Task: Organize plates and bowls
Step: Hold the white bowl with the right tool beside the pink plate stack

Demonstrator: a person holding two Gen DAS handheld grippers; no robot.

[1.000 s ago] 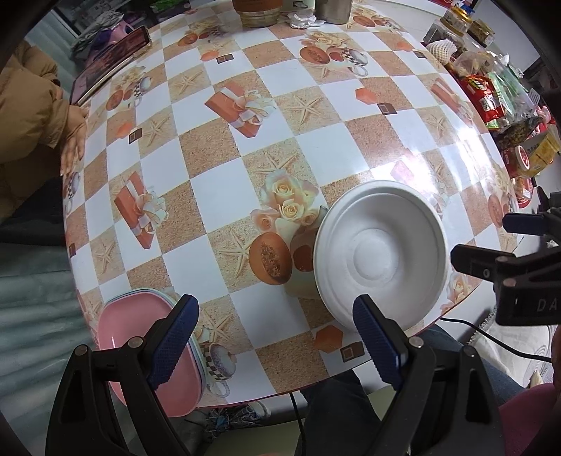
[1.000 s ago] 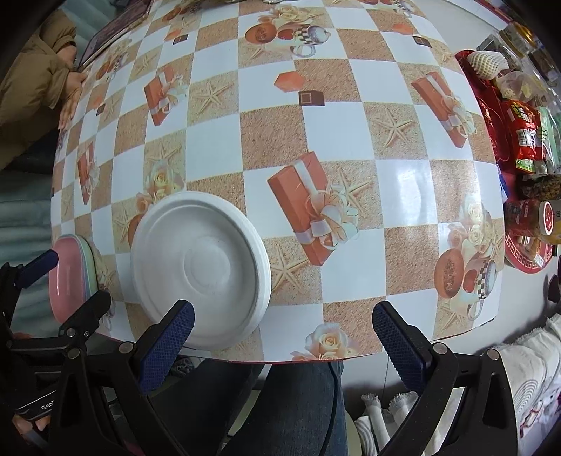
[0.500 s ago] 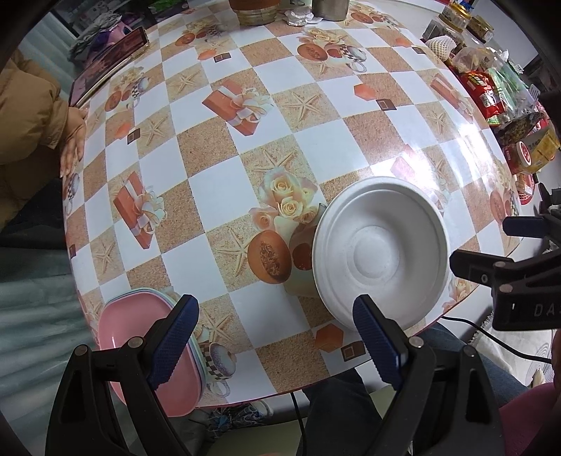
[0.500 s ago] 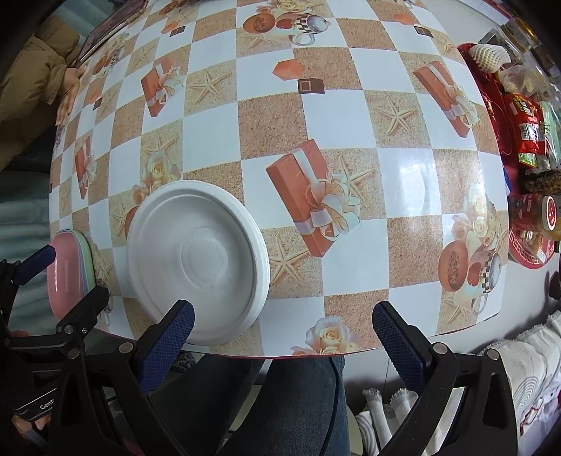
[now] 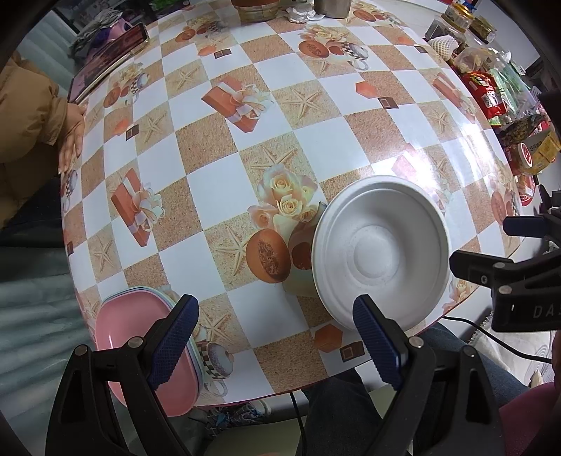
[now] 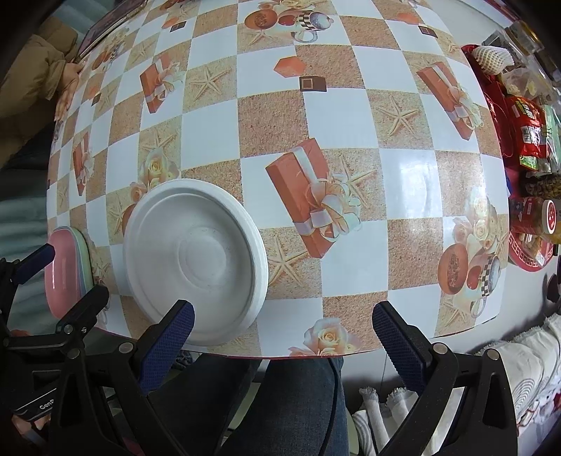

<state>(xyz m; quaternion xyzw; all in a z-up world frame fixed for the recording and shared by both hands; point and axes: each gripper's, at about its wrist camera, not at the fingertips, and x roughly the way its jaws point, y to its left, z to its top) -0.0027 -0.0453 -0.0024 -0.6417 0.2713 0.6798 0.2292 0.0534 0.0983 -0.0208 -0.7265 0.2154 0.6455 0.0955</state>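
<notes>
A stack of round white plates [image 5: 380, 254] [image 6: 194, 259] lies near the front edge of the table [image 5: 224, 189] [image 6: 350, 115], which has a checked cloth. A stack of pink rectangular plates [image 5: 140, 336] [image 6: 65, 266] rests at the front left corner. My left gripper [image 5: 275, 342] hangs above the table edge between the two stacks, open and holding nothing. My right gripper [image 6: 282, 342] is open too, above the front edge to the right of the white plates, with nothing between its fingers. Each gripper shows at the edge of the other's view.
Snack packets and jars [image 5: 498, 91] [image 6: 526, 140] crowd the table's right side. A person in a tan sleeve rests a hand [image 5: 72, 140] on the left edge beside a tablet [image 5: 105, 59]. Pots [image 5: 259, 8] stand at the far edge. Legs in jeans [image 6: 280, 403] are below the front edge.
</notes>
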